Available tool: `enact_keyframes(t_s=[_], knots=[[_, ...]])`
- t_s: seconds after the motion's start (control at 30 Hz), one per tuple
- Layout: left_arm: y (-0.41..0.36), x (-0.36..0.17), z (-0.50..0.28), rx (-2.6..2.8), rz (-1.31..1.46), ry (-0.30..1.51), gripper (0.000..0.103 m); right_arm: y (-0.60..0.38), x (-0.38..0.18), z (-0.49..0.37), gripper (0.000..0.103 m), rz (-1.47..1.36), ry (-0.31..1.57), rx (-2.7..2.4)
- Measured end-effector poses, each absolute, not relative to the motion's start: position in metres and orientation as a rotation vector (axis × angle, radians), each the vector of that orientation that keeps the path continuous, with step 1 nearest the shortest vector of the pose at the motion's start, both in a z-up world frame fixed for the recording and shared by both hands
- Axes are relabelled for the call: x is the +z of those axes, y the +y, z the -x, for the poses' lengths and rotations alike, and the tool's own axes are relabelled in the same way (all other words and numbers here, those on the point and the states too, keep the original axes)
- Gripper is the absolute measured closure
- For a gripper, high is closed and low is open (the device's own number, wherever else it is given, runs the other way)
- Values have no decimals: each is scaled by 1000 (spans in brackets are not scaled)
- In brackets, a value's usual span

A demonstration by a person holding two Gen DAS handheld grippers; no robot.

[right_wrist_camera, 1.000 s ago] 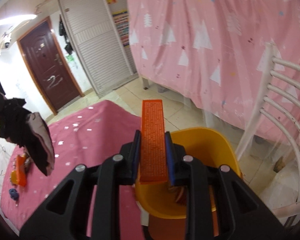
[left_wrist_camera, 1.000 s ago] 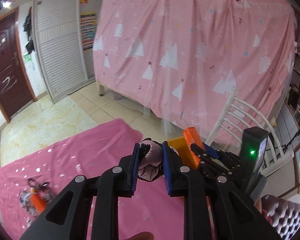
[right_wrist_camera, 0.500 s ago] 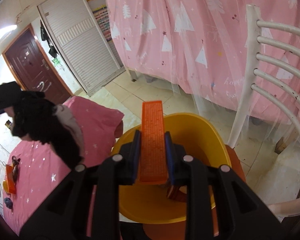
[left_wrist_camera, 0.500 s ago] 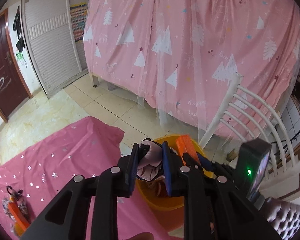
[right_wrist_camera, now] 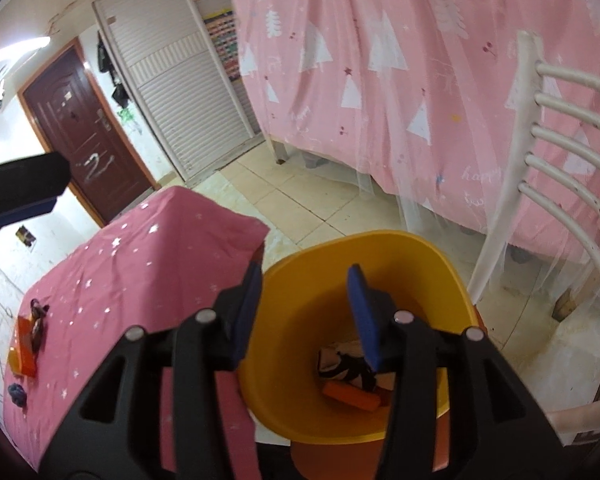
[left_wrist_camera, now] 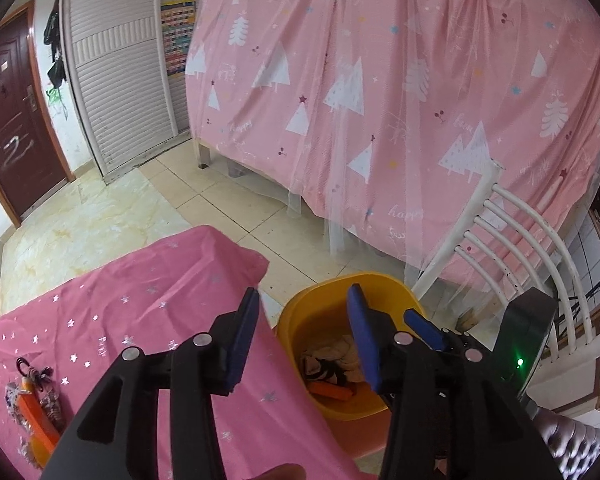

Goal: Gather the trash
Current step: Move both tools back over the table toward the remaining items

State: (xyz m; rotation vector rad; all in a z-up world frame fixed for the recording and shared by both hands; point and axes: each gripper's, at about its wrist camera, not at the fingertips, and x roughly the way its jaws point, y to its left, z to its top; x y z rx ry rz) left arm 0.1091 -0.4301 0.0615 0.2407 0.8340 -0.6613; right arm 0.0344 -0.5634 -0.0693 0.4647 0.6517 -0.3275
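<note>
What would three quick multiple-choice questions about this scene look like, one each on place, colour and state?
1. Where is the orange block?
A. in the bin
B. on the chair
C. on the floor

2. What colour is the bin?
A. blue
B. yellow
C. white

3. How are the two grippers?
A. both open
B. both shut
C. one holding cloth

Answers: 1 A, the block lies at the bin's bottom beside crumpled trash. 2 B, its wall is yellow. 3 A, the left gripper and right gripper have spread, empty jaws.
</note>
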Motion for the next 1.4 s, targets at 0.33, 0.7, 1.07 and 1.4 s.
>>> enact_keyframes(t_s=[0.33,0.7,1.07,1.4], knots=[[-362,80,-108,-638,-207,820,63,-511,-38,-34,51,-351,623,-294],[-259,92,-122,-549,-182,782,52,-445,-10,-35,49,-271,592,-184],[-171,103,-143,-445,-120,754,51,-382,1,-56,49,-209,614,-90],[-102,87,-144,-385,-91,776,47,-316,5,-77,49,-136,651,36]])
